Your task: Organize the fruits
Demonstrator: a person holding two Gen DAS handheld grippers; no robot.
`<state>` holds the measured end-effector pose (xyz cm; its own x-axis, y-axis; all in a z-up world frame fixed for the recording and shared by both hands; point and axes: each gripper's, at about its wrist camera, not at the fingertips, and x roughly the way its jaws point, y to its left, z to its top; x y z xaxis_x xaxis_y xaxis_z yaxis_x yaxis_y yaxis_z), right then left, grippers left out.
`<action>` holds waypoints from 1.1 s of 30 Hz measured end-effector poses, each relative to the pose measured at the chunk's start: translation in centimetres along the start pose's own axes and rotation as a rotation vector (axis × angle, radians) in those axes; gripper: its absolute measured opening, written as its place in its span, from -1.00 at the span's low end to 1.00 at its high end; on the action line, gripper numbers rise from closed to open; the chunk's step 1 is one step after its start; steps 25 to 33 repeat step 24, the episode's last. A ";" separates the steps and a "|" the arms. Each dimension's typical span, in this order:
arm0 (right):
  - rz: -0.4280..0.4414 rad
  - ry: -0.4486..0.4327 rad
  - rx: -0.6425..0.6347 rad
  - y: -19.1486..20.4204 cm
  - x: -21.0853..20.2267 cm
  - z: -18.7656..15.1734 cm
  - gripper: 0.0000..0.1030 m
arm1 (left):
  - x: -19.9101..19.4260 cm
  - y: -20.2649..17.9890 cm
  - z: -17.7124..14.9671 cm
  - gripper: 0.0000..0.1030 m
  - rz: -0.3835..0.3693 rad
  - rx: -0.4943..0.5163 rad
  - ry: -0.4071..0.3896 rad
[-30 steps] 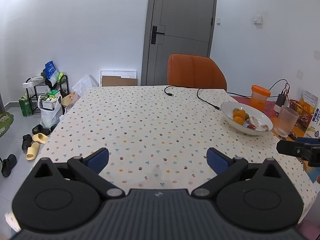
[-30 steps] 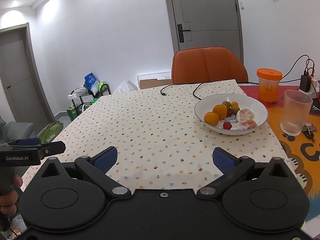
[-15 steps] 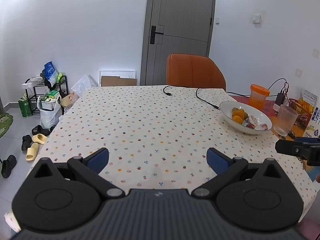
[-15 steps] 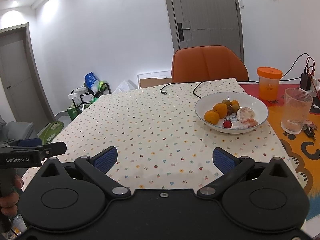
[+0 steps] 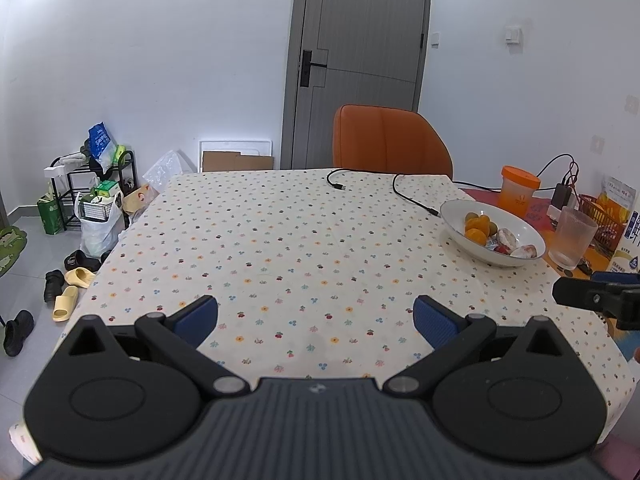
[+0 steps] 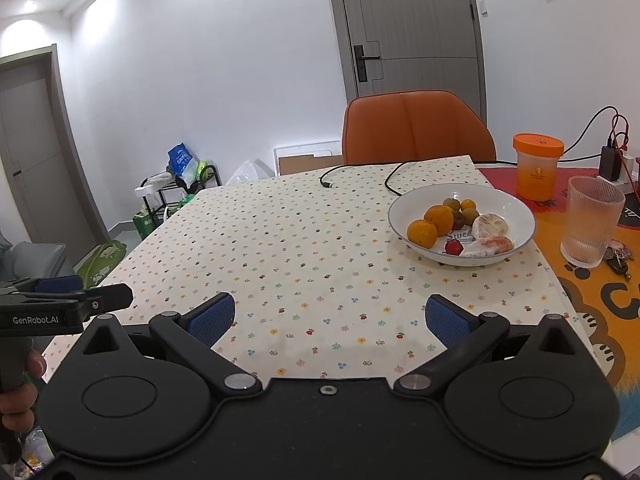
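The fruits (image 6: 436,219), oranges among them, lie in a white bowl (image 6: 516,210) on the right side of the bench (image 6: 304,248), on its flower-print cloth. A ribbed glass (image 6: 591,222) and an orange-lidded jar (image 6: 537,166) stand just right of the bowl. The right tool (image 6: 330,318) hovers over the near edge, released and holding nothing. The left tool (image 5: 316,318) hovers likewise, spread wide and bare.

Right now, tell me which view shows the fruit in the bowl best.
The right wrist view: the bowl sits nearer and is seen from above, so each fruit shows apart. In the left wrist view the bowl is farther and flatter, its fruit bunched together.
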<state>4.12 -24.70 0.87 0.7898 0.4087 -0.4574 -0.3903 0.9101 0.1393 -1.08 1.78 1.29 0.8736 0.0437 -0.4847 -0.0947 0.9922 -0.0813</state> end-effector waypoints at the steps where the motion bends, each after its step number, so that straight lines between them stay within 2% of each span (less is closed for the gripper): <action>1: 0.000 0.000 -0.002 0.0 0.0 0.0 1.00 | 0.0 0.0 0.0 1.00 0.000 0.001 0.001; 33: -0.005 0.010 -0.010 0.1 0.4 -0.1 1.00 | -0.1 -0.2 -0.1 1.00 -0.020 0.011 -0.006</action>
